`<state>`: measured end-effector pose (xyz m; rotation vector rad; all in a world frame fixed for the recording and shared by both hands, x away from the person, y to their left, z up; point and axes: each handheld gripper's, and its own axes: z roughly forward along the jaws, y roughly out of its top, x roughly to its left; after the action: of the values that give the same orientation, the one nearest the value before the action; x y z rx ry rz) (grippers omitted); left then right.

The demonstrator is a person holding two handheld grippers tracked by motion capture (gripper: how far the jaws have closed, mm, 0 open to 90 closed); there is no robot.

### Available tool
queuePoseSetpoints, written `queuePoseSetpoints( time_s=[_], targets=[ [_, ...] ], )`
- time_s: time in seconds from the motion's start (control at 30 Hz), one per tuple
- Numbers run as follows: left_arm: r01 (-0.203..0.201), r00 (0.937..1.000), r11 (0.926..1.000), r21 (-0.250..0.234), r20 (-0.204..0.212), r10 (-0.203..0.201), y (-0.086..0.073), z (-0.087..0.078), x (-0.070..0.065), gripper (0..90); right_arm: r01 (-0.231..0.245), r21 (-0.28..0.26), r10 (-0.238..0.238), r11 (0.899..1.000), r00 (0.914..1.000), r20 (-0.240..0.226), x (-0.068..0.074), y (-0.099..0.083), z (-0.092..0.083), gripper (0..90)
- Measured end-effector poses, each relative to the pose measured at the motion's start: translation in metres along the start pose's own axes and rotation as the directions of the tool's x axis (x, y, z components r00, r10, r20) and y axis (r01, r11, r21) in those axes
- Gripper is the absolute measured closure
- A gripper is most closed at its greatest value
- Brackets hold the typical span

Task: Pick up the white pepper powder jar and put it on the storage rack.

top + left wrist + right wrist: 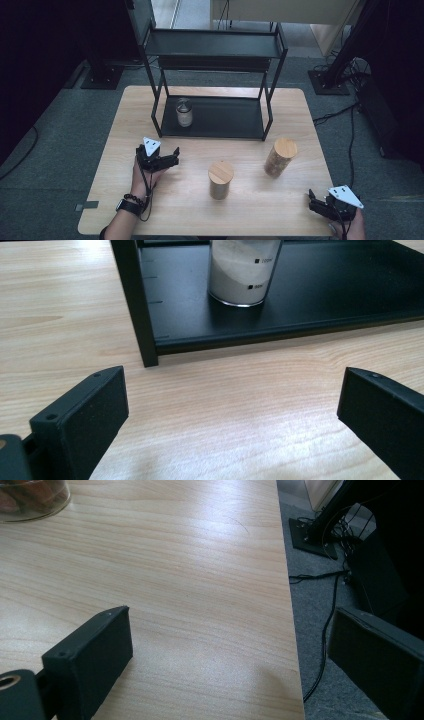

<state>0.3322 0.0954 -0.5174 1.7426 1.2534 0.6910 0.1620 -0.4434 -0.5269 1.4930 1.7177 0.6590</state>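
The left gripper (172, 157) hovers with jaws wide and empty, facing the glass jar (184, 112) already on the rack (215, 130). Two wooden-lidded jars (220, 179) wait on the surface. The right gripper (312, 199) rests near the edge, jaws wide, empty.

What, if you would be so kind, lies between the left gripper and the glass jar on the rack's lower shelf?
Bare table, then the rack's front lip, seen in the left gripper view, separates the open left gripper from the glass jar.
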Motion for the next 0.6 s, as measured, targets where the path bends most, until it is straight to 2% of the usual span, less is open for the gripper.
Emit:
queuePoseSetpoints(
  time_s=[0.6],
  targets=[
    [0.010, 0.9999, 0.9999, -0.001, 0.001, -0.010, -0.009, -0.018, 0.010, 0.2, 0.000, 0.003, 0.000, 1.000, 1.0000, 0.007, 0.001, 0.000, 0.000, 4.1]
  ],
)
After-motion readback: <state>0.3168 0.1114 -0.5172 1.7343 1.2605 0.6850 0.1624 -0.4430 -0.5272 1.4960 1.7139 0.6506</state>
